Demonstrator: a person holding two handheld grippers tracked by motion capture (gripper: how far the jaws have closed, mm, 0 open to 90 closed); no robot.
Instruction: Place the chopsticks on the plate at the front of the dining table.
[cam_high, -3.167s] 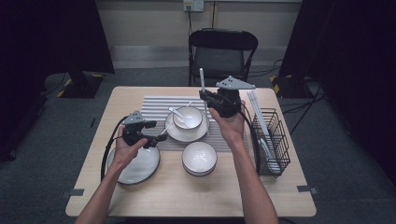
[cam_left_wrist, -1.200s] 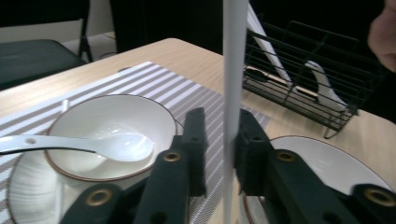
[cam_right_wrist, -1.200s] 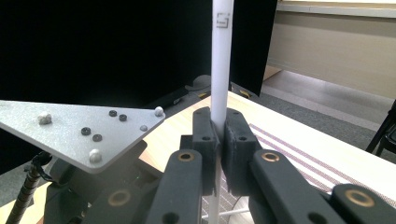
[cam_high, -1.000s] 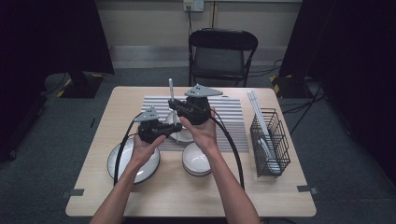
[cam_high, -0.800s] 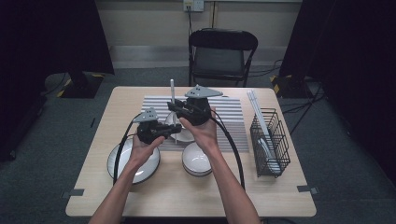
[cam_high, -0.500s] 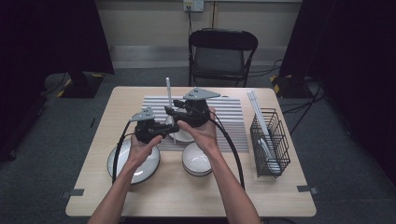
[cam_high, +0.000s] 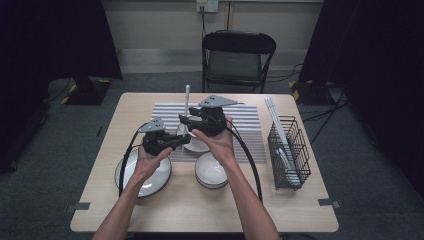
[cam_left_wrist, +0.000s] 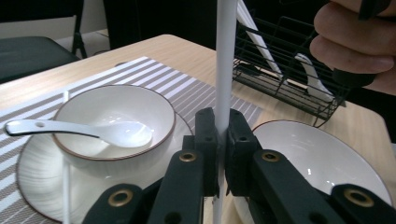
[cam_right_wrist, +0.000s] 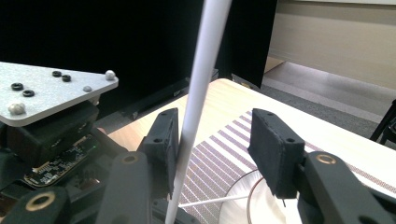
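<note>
Left gripper view: the left gripper (cam_left_wrist: 222, 140) clamps a white chopstick (cam_left_wrist: 225, 70) upright above the bowl (cam_left_wrist: 114, 121) holding a spoon (cam_left_wrist: 93, 132). The right gripper (cam_right_wrist: 215, 149) has just been opening; the chopstick stands between its parted jaws, against one pad.

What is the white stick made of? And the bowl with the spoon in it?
The thin white stick looks like smooth matte plastic, though I can't be sure. The brown-rimmed white bowl seems glazed ceramic: it shines softly, like the glossy white spoon inside.
</note>
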